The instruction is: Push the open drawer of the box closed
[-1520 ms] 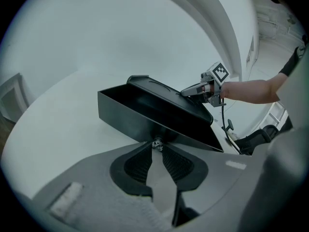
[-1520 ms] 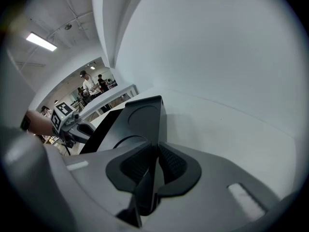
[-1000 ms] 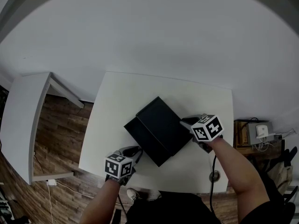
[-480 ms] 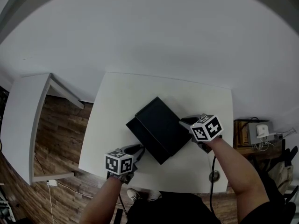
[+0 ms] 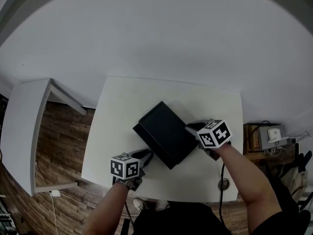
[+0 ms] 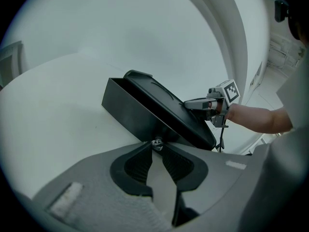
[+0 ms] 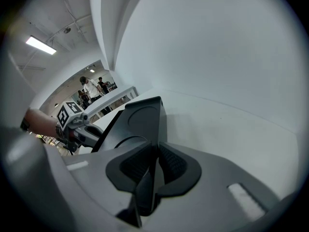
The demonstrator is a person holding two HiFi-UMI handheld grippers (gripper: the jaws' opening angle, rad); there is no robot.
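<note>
Black box sits skewed mid-worktop, nearer the front edge; right tongs clamp its right-hand rim; left tongs, drawn together, tips at the drawer knob.

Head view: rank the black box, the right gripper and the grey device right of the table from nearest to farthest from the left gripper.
From the left gripper:
1. black box, right at its tongs, just ahead of it.
2. right gripper, across the box, at its right corner.
3. grey device, past the right edge of the table.
</note>
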